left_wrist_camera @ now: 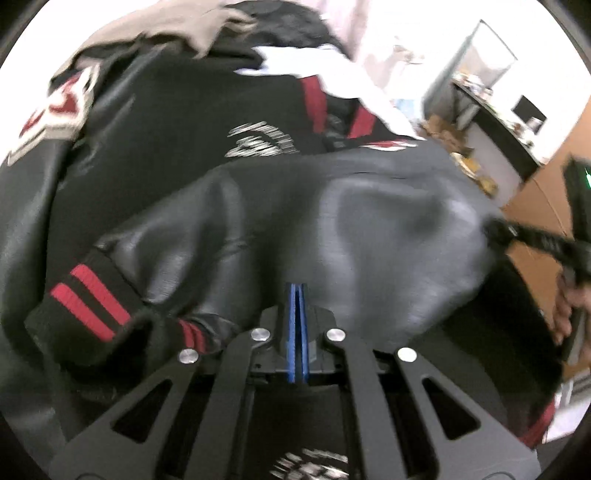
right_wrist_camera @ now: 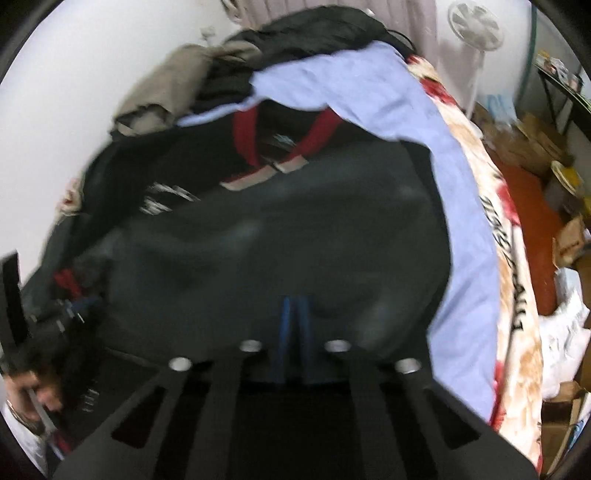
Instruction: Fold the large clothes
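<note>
A black leather jacket with red-striped knit cuffs and a red collar lies spread on the bed; its folded part bulges up in front of me. My left gripper is shut on the jacket's near fold, blue pads pressed together. My right gripper is shut on the same jacket further right; its view is blurred. The right gripper also shows at the right edge of the left wrist view, at the jacket's edge.
A light blue shirt lies over the jacket's far side. Grey and black clothes are piled at the back. A floral blanket hangs off the bed on the right. Boxes and a standing fan are beyond.
</note>
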### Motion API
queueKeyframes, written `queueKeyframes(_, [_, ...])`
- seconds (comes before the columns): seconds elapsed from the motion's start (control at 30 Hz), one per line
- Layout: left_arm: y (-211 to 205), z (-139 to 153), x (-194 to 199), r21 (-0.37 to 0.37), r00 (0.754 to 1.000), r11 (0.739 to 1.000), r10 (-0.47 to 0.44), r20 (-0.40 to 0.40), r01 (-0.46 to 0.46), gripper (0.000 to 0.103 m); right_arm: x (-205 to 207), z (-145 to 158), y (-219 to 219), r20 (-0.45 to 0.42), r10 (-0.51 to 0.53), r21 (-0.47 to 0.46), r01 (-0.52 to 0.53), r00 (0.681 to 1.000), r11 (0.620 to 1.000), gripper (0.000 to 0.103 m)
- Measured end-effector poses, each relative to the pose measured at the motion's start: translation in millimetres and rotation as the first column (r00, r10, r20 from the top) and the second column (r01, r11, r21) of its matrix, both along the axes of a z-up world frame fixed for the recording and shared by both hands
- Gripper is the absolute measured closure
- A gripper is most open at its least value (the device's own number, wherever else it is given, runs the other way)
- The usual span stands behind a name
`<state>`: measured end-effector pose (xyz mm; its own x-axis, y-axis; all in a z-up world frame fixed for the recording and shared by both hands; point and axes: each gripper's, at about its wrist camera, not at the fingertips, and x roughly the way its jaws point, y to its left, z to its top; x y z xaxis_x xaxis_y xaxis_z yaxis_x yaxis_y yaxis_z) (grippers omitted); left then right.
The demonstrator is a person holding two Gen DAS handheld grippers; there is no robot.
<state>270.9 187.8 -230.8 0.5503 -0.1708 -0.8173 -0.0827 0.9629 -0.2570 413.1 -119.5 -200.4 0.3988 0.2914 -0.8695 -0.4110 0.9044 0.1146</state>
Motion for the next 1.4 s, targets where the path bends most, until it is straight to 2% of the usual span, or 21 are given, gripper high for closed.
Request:
queueKeyframes(0.07, [12,-18,0,0.032,0.999,0.999,0.035,-0.036,-0.034,0.100,5,-23,-7,-0.016,-0.010,-0.023,0.009,1.000,1.000,0.103])
queueKeyframes(0.1, [17,-25,2,0.017,0.997,0.999,0.048,-0.054,-0.047,0.100,10,-40,-9,-0.045,-0.020,-0.021,0.019,0.999,1.000,0.103])
queueKeyframes(0.17, [23,-30,3,0.004,0.996,0.998,0.061,-0.060,-0.061,0.100,17,-60,-8,-0.070,-0.023,-0.031,0.021,0.997,0.999,0.103])
queueKeyframes(0.3, [21,-43,4,0.057,0.997,0.997,0.056,-0.061,-0.053,0.100,37,-92,10,-0.094,-0.037,-0.043,0.033,0.995,0.999,0.103])
queueKeyframes(0.43, [28,-50,3,0.020,0.995,0.997,0.071,-0.071,-0.070,0.100,30,-83,25,-0.038,-0.022,-0.092,0.019,0.999,0.996,0.103])
queueKeyframes(0.47, [30,-51,2,0.013,0.995,0.997,0.073,-0.073,-0.072,0.100,26,-75,24,-0.019,-0.013,-0.068,0.012,1.000,0.998,0.102])
queueKeyframes(0.53, [31,-53,1,0.001,0.994,0.997,0.074,-0.076,-0.074,0.100,15,-44,22,0.062,0.017,0.035,-0.019,0.998,0.999,0.103])
queueKeyframes(0.63, [31,-53,0,-0.002,0.994,0.997,0.075,-0.074,-0.075,0.100,15,4,19,0.183,0.002,0.129,-0.026,0.983,0.991,0.103])
queueKeyframes(0.73, [29,-52,3,0.003,0.994,0.997,0.077,-0.077,-0.077,0.100,50,20,21,0.202,-0.058,0.126,0.032,0.978,0.992,0.103])
queueKeyframes(0.8, [30,-52,3,0.003,0.994,0.997,0.078,-0.078,-0.078,0.100,79,16,27,0.211,-0.085,0.076,0.071,0.974,0.995,0.103])
queueKeyframes(0.87, [31,-53,3,-0.008,0.994,0.997,0.077,-0.076,-0.078,0.100,114,-9,25,0.222,-0.124,-0.047,0.138,0.967,0.989,0.103])
queueKeyframes(0.9, [33,-53,2,-0.020,0.994,0.997,0.077,-0.073,-0.079,0.100,124,-23,23,0.208,-0.139,-0.070,0.156,0.968,0.985,0.103])
queueKeyframes(1.0, [36,-54,2,-0.041,0.995,0.996,0.073,-0.072,-0.076,0.099,151,-67,14,0.123,-0.160,-0.057,0.168,0.979,0.984,0.103])
queueKeyframes(1.13, [34,-56,5,-0.031,0.995,0.997,0.067,-0.077,-0.070,0.100,167,-102,10,0.028,-0.159,-0.035,0.160,0.987,0.986,0.103])
queueKeyframes(1.23, [32,-59,7,-0.020,0.995,0.998,0.065,-0.082,-0.066,0.099,172,-105,7,-0.023,-0.173,-0.017,0.173,0.985,0.985,0.103])
queueKeyframes(1.33, [32,-60,7,-0.022,0.994,0.998,0.065,-0.088,-0.067,0.099,160,-83,15,-0.017,-0.166,-0.101,0.163,0.986,0.981,0.103])
queueKeyframes(1.37, [33,-59,7,-0.025,0.994,0.997,0.065,-0.088,-0.068,0.099,148,-71,20,-0.005,-0.135,-0.111,0.133,0.991,0.985,0.095])
queueKeyframes(1.4, [32,-58,7,-0.026,0.994,0.997,0.066,-0.087,-0.069,0.100,134,-58,23,0.004,-0.104,-0.100,0.104,0.995,0.990,0.092])
